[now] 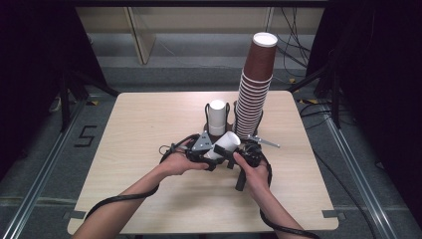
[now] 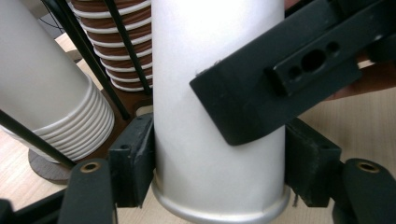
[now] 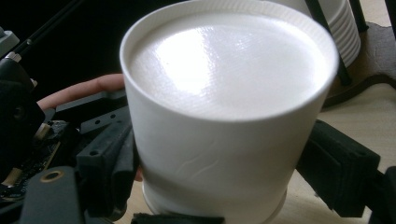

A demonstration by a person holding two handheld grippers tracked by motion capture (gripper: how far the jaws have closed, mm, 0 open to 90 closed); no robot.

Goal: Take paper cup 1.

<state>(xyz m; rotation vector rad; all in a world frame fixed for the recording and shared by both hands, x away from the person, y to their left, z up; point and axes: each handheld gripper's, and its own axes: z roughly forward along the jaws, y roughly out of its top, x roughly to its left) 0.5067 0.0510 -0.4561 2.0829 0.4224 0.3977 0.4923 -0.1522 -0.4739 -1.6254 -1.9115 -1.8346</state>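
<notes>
A white paper cup [image 1: 226,144] lies tilted just above the table between both hands. In the left gripper view the cup [image 2: 215,140] runs up the middle and my left gripper [image 2: 222,161] is shut on it near its rim, both pads against its wall. One of the right gripper's fingers [image 2: 280,79] lies across the cup's front. In the right gripper view the cup's base [image 3: 224,84] faces the camera, and my right gripper [image 3: 223,161] holds the cup's sides between its pads. In the high view the left gripper [image 1: 211,157] and right gripper [image 1: 234,159] meet at the cup.
Behind the hands a black wire holder [image 1: 208,107] on a dark base carries a short stack of white cups [image 1: 217,117] and a tall stack of brown cups [image 1: 256,89]. Cables trail from both grippers across the wooden table [image 1: 139,129].
</notes>
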